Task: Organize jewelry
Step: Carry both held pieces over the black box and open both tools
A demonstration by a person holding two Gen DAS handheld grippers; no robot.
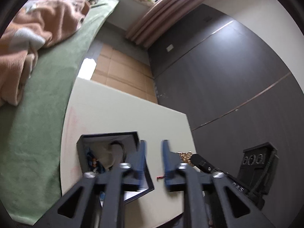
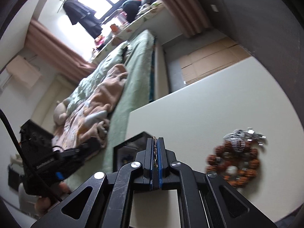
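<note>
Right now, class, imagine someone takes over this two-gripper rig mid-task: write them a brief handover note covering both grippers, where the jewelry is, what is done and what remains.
Left gripper: fingers apart, nothing between them, at the open black square box.
Right gripper: shut on a thin gold-coloured jewelry piece, held near the box.
On the white tabletop: a brown beaded bracelet and a silver sparkly piece, loose and touching each other.
Done: the box already holds some items, too hidden to identify.
Left: box the gold piece, then probably the bracelet and silver piece.
</note>
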